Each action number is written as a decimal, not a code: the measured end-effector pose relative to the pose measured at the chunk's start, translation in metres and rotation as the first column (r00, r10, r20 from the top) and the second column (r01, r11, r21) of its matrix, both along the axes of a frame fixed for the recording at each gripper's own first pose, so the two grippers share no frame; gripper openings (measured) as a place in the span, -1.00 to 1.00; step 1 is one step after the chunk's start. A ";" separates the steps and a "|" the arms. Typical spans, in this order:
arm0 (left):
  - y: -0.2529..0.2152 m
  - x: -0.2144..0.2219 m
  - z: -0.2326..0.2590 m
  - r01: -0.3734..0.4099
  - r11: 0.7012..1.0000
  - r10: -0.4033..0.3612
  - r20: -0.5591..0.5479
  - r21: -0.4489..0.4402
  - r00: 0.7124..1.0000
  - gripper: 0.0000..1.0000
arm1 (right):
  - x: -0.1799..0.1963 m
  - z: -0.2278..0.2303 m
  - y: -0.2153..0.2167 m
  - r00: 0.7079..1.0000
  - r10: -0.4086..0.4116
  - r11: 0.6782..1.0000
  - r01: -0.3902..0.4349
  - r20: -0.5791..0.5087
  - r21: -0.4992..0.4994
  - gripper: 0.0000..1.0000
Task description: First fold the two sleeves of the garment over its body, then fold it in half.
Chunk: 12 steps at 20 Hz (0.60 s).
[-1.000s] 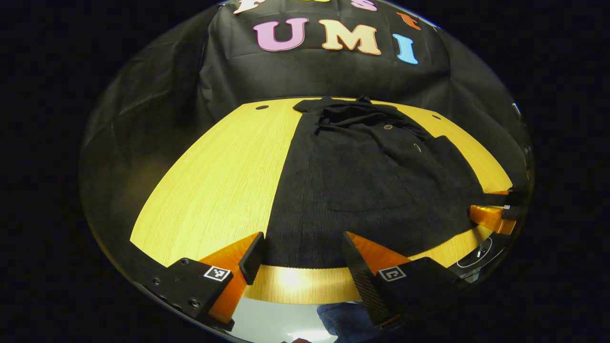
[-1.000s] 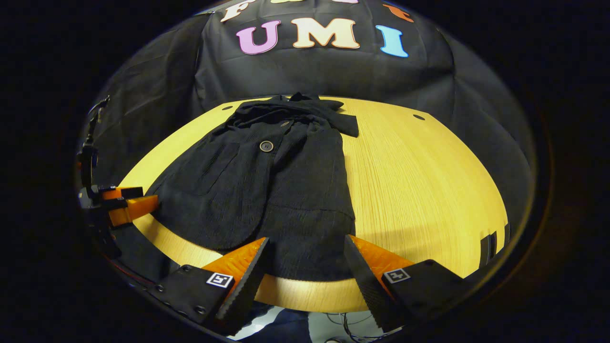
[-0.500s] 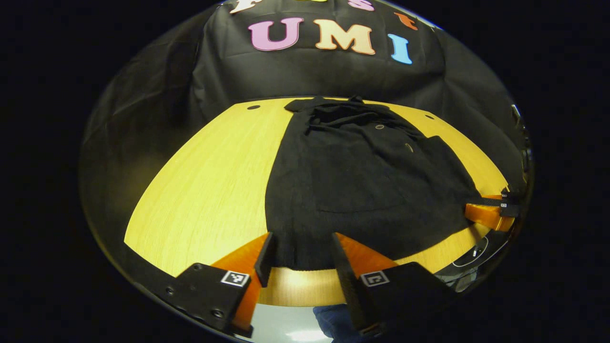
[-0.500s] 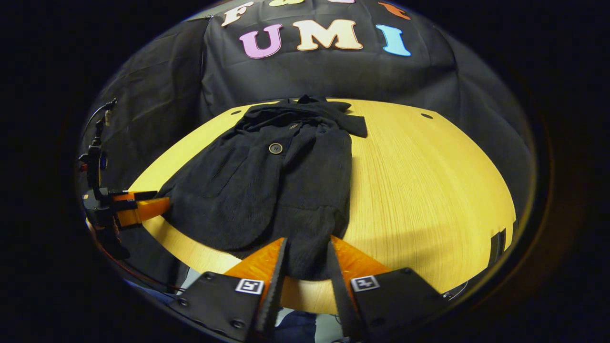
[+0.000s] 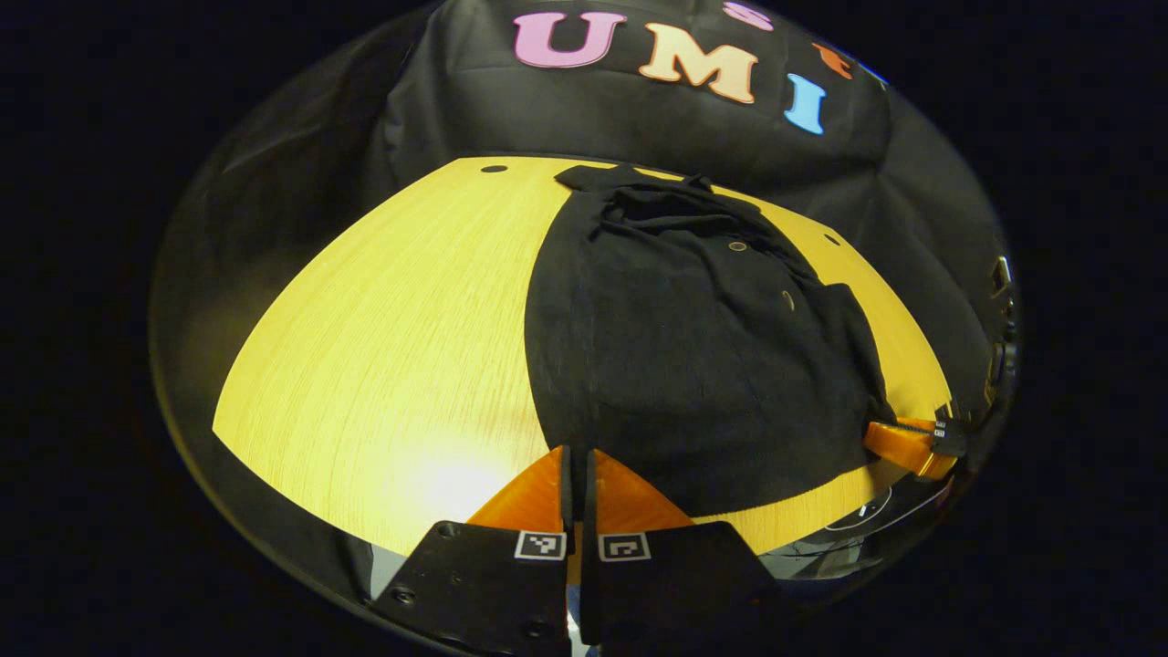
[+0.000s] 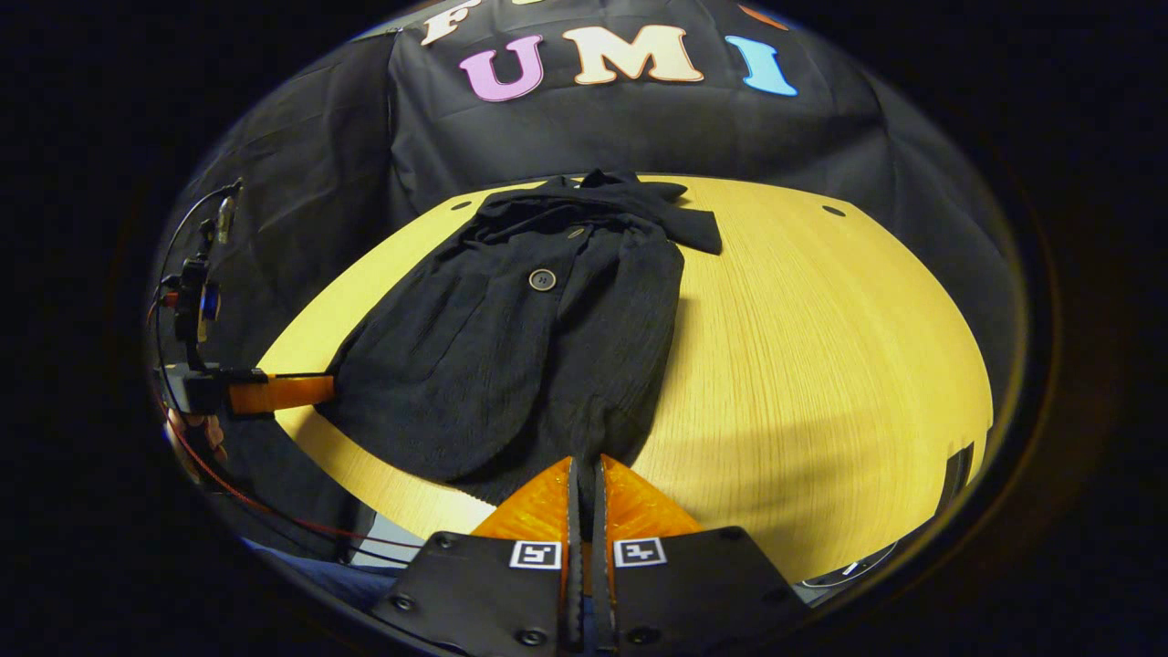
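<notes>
While clamped: both grippers [image 5: 576,456] [image 6: 584,467] on hem [image 6: 547,456].

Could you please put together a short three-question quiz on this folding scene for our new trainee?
1. True or false: both sleeves already lie folded over the body of the garment.
2. Which edge of the garment is pinched by the left gripper and the right gripper: A) the collar, B) the near hem, C) a sleeve cuff?
3. Fill in: the garment lies on a ____ table.

Key: 1 true. 2 B; each gripper's fingers are closed on a corner of the near hem. 3 wooden.
</notes>
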<state>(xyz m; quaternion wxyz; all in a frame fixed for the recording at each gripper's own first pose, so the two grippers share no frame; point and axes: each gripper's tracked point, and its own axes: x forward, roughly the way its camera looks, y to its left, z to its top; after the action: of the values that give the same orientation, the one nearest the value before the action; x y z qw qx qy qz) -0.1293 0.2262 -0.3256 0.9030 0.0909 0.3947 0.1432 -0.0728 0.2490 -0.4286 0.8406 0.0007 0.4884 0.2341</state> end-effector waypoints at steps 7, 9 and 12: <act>-0.011 0.015 0.029 -0.052 0.999 0.052 0.084 0.005 0.995 -1.00 | 0.018 0.028 0.004 0.998 0.046 0.997 -0.048 0.046 0.056 -0.87; -0.017 0.026 0.045 -0.061 0.998 0.062 0.136 -0.012 0.989 -1.00 | 0.032 0.041 0.007 0.996 0.055 0.995 -0.061 0.076 0.078 -0.88; -0.031 0.049 0.077 -0.053 0.998 0.060 0.231 -0.036 0.971 -1.00 | 0.058 0.060 0.011 0.990 0.070 0.990 -0.084 0.123 0.111 -0.87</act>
<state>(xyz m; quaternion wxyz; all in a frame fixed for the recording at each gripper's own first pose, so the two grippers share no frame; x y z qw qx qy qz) -0.0806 0.1949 -0.2490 0.9397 0.0491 0.2911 0.1726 -0.0147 0.2603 -0.3689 0.8571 0.0166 0.4228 0.2937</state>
